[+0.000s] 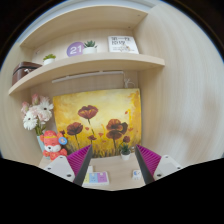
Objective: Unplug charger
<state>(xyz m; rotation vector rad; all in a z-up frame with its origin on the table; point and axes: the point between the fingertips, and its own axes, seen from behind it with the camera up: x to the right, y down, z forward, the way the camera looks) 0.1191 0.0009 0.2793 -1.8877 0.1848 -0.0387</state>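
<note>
My gripper (113, 158) is open and empty, its magenta pads (80, 160) spread wide above a light wooden desk (112, 168). A small white block with a blue mark (136, 173), which may be the charger, lies on the desk just inside the right finger. I see no cable or socket on it. A flat card or booklet in pastel colours (96, 178) lies on the desk near the left finger.
A small potted plant (125, 150) stands at the back of the desk before a yellow flower painting (98, 120). A vase of flowers (38, 115) and an orange toy (50, 148) stand to the left. Shelves (90, 66) above hold a purple "21" disc (75, 48) and a white frame (122, 44).
</note>
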